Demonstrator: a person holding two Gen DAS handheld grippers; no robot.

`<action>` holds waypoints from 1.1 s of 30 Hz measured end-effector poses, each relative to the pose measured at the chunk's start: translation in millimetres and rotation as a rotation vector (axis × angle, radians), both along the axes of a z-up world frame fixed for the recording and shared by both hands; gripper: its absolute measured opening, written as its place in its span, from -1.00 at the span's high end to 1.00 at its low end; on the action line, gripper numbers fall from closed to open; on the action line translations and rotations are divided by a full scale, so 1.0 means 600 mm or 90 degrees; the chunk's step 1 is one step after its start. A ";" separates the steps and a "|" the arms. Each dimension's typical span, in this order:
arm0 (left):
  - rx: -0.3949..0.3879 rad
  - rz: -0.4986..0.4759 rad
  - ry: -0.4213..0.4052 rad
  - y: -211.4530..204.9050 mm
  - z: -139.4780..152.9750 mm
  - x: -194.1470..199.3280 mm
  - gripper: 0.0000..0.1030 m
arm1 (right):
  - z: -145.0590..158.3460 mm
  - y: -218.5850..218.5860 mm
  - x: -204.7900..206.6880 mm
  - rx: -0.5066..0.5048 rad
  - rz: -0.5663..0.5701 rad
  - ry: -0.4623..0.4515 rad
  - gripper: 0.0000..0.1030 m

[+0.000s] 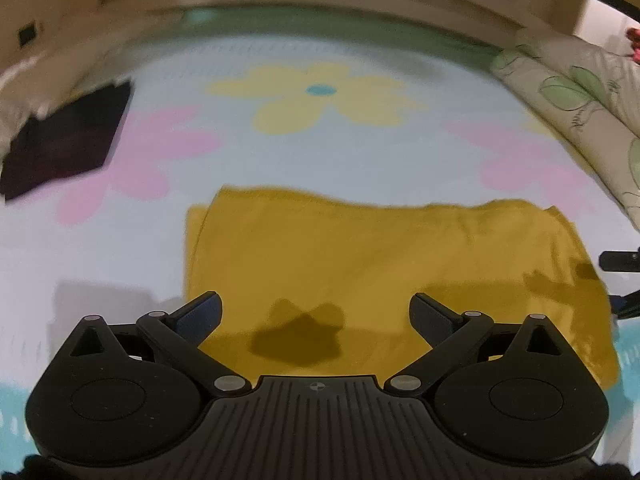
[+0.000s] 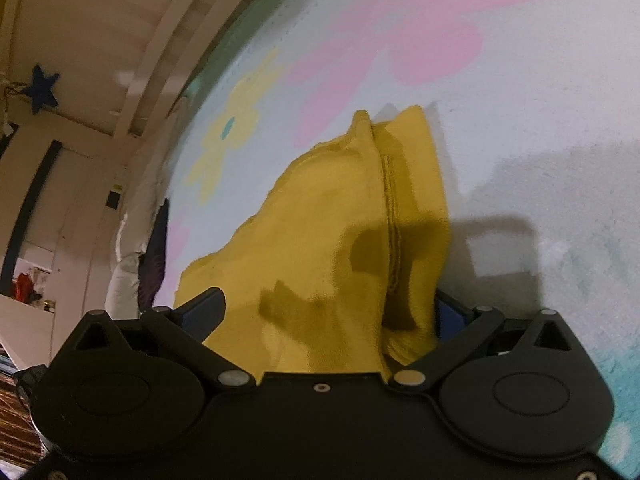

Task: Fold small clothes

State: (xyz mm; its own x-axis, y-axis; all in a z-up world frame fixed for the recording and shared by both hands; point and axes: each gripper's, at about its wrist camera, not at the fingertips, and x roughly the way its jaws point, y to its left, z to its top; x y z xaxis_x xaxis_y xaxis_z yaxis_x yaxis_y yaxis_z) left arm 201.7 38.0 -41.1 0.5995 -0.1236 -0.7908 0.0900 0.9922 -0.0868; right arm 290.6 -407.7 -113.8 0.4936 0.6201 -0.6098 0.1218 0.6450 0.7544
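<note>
Dark cloth [image 1: 68, 136] far-left; right gripper [image 2: 328, 312] possibly gripping garment [image 1: 380, 280].

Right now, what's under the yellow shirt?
The yellow shirt lies on a flowery bed sheet. The sheet shows all around it; whatever lies directly beneath is covered.

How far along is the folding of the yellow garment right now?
Partly done: the yellow garment already lies doubled on the flowered bedsheet, one layer edge showing at its left. In hand: the right claw is open around a raised fold with a stitched seam; the left claw is open above the cloth. Left: closing that fold. A dark folded piece lies aside.
</note>
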 end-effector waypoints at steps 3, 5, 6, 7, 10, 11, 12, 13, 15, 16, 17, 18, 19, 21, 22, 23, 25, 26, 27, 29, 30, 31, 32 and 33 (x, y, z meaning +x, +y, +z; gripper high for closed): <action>0.003 -0.004 0.008 0.016 0.006 -0.001 -0.96 | -0.003 0.002 -0.007 -0.005 0.000 -0.016 -1.00; -0.001 -0.011 -0.001 0.018 0.013 0.002 -0.96 | -0.002 0.005 -0.013 -0.012 0.010 -0.035 -1.00; -0.013 -0.011 -0.006 0.019 0.016 0.004 -0.96 | -0.003 0.005 -0.017 -0.018 0.023 -0.046 -1.00; -0.023 -0.011 -0.006 0.021 0.016 0.007 -0.96 | -0.003 0.002 -0.020 -0.020 0.036 -0.053 -1.00; -0.033 -0.018 -0.002 0.025 0.011 0.014 -0.96 | -0.002 -0.001 -0.022 -0.013 0.035 -0.053 -1.00; -0.030 -0.018 0.001 0.026 0.009 0.016 -0.96 | -0.002 -0.003 -0.021 -0.005 0.022 -0.044 -1.00; -0.027 -0.017 0.004 0.028 0.007 0.019 -0.96 | -0.001 -0.004 -0.018 -0.003 0.019 -0.036 -1.00; -0.027 -0.015 0.008 0.030 0.004 0.023 -0.96 | 0.000 -0.002 -0.014 -0.008 0.024 -0.031 -1.00; -0.028 -0.010 0.014 0.034 0.002 0.027 -0.96 | 0.005 0.004 -0.010 -0.026 0.044 -0.035 -0.92; -0.025 -0.008 0.017 0.035 0.001 0.030 -0.96 | 0.008 0.010 -0.009 -0.045 0.057 -0.039 -0.80; -0.021 -0.010 0.019 0.035 0.000 0.032 -0.96 | 0.015 0.018 -0.007 -0.074 0.080 -0.045 -0.32; -0.016 -0.015 0.017 0.035 0.000 0.033 -0.96 | 0.018 0.024 -0.004 -0.096 0.093 -0.040 0.23; -0.010 -0.020 0.017 0.034 0.001 0.032 -0.96 | 0.018 0.029 0.000 -0.120 0.093 -0.015 0.49; -0.004 -0.026 0.018 0.033 0.000 0.033 -0.96 | 0.018 0.031 0.005 -0.120 0.080 0.007 0.46; -0.005 -0.028 0.020 0.033 -0.001 0.034 -0.96 | 0.021 0.035 0.005 -0.129 0.078 0.006 0.46; -0.008 -0.031 0.023 0.034 -0.002 0.035 -0.96 | 0.027 0.041 0.008 -0.151 0.081 0.007 0.46; -0.018 -0.035 0.030 0.036 -0.002 0.036 -0.96 | 0.044 0.055 0.010 -0.191 0.089 0.000 0.46; -0.021 -0.035 0.031 0.039 -0.001 0.037 -0.96 | 0.055 0.064 0.013 -0.206 0.090 -0.004 0.47; -0.021 -0.033 0.030 0.041 0.000 0.036 -0.96 | 0.064 0.072 0.014 -0.221 0.088 -0.006 0.47; -0.020 -0.031 0.029 0.045 0.001 0.036 -0.96 | 0.088 0.094 0.019 -0.241 0.091 -0.017 0.46; -0.021 -0.030 0.028 0.048 0.002 0.036 -0.96 | 0.093 0.100 0.019 -0.249 0.094 -0.025 0.46; -0.022 -0.028 0.028 0.052 0.003 0.036 -0.96 | 0.101 0.112 0.020 -0.252 0.097 -0.031 0.46; -0.024 -0.026 0.030 0.056 0.004 0.036 -0.96 | 0.108 0.123 0.022 -0.252 0.099 -0.036 0.46; -0.026 -0.022 0.031 0.060 0.005 0.036 -0.96 | 0.113 0.135 0.024 -0.251 0.103 -0.041 0.46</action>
